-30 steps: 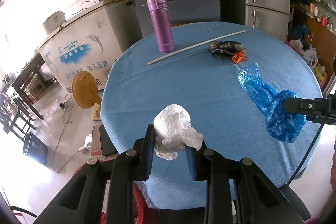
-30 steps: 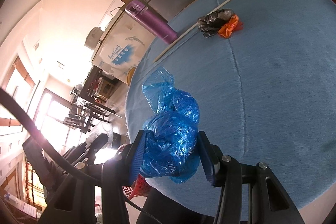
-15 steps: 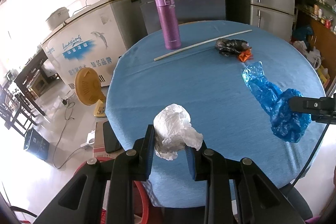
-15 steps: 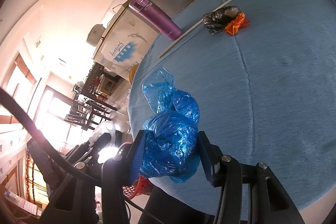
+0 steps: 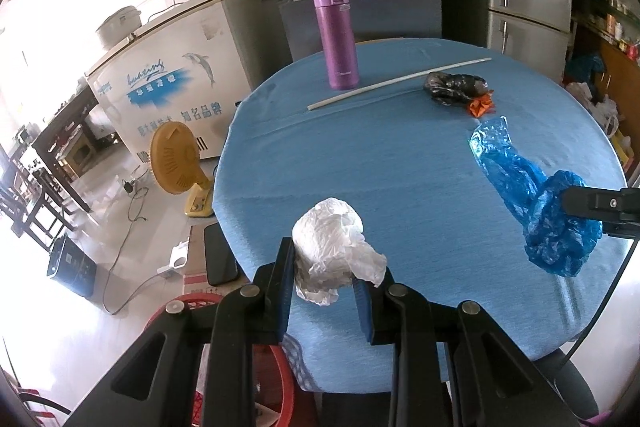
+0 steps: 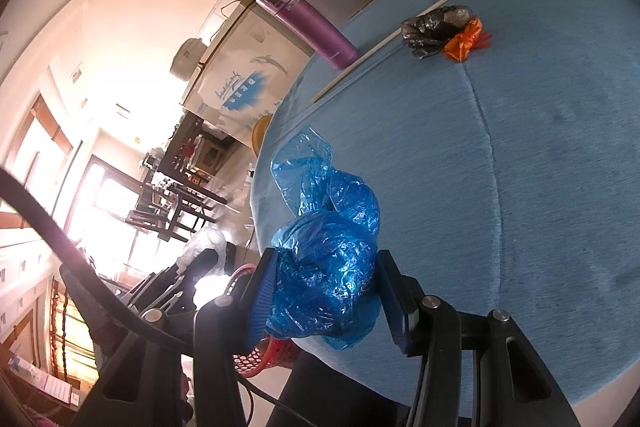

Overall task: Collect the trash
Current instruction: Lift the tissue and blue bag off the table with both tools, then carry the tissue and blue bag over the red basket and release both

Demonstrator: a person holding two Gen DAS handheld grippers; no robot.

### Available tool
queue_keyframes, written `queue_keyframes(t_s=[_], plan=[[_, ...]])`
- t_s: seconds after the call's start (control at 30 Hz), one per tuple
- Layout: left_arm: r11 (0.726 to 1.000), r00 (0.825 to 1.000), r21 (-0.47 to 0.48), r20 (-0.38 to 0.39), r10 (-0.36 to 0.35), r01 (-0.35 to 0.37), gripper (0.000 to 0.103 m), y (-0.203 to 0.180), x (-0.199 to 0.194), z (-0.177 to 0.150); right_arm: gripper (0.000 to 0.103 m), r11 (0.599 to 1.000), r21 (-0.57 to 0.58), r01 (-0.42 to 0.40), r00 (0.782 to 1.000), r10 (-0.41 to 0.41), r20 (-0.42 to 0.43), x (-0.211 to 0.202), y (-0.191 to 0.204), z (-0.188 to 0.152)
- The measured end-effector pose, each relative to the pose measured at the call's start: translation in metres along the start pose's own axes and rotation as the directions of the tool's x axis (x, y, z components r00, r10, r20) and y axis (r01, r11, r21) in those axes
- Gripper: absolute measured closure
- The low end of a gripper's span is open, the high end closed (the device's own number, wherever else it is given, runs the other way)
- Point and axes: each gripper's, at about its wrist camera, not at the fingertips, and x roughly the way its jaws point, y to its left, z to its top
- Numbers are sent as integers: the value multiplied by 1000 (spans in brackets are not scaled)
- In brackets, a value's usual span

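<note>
Over the near edge of the round blue table (image 5: 400,167), the left gripper (image 5: 325,277) pinches one crumpled white wad (image 5: 332,259) while the right gripper (image 6: 326,291) clamps one blue plastic bag (image 6: 326,267), one black wad (image 5: 454,87) and one orange scrap (image 5: 480,105) lying together far across.

The left hand-held gripper (image 5: 325,267) has its jaws clamped on something, pointing forward; the right hand-held gripper (image 6: 326,287) is likewise clamped, reaching in from the right.
</note>
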Motion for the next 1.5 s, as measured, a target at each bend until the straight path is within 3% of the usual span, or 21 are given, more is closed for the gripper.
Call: queue_keyframes(t_s=[0.37, 0.9, 1.3, 1.5], plan=[[999, 1000, -30, -10, 17, -18, 74, 18, 5, -6, 51, 1000, -28, -12, 1000, 12, -27, 15, 11, 1], [992, 996, -98, -54, 71, -76, 73, 59, 15, -26, 51, 981, -191, -40, 995, 22, -94, 56, 61, 5], [963, 973, -185, -162, 166, -196, 73, 121, 17, -71, 51, 945, -311, -101, 983, 47, -177, 89, 108, -5], [945, 958, -234, -224, 178, -230, 73, 145, 16, -96, 51, 916, -375, -142, 972, 59, -226, 108, 136, -15]])
